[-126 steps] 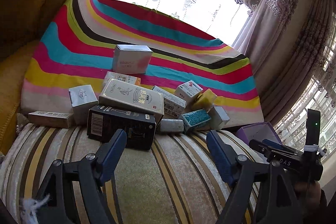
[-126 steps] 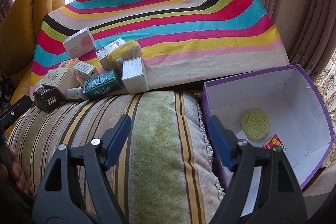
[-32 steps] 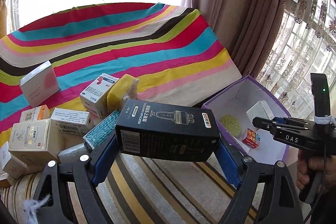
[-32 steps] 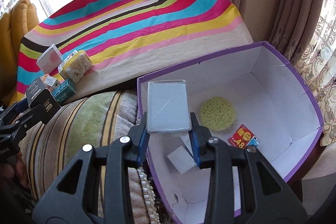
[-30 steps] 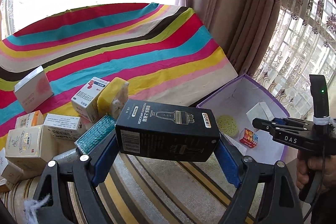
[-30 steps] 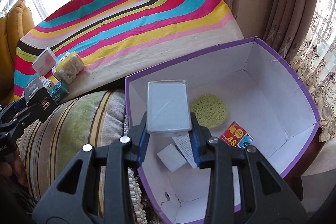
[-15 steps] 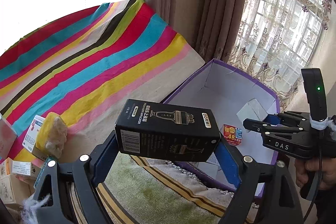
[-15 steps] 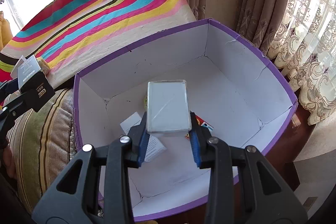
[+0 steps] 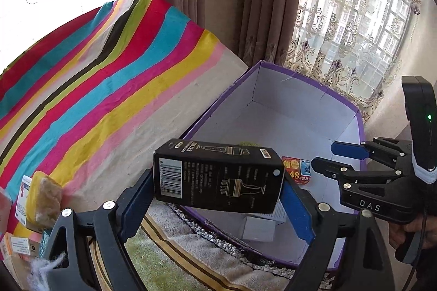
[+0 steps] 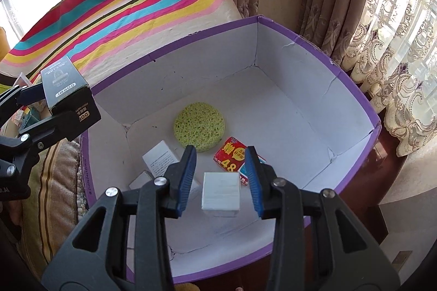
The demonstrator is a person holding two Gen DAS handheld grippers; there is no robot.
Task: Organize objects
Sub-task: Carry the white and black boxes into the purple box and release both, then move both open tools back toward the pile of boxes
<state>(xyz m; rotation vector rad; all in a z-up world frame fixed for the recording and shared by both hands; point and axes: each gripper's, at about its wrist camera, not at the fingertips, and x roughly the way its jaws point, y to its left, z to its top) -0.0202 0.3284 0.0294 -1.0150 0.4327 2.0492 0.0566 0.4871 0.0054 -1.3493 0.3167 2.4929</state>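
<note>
Right wrist: right gripper (image 10: 221,179) opening around matte white carton (image 10: 220,194); left gripper (image 9: 215,198) clamping glossy black carton (image 9: 218,177).

Porous sponge (image 10: 199,130); glossy cardboard box (image 9: 218,176)

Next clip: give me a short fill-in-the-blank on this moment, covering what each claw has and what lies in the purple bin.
1. The left claw is shut on a ____ box with a barcode on its end.
2. The right claw is opening; the small white box between its pads is ____ by them.
3. The round sponge on the floor of the purple bin is ____ in colour.
4. The red packet beside the sponge shows the number ____.

Missing words: black; not touched; green; 48
</note>
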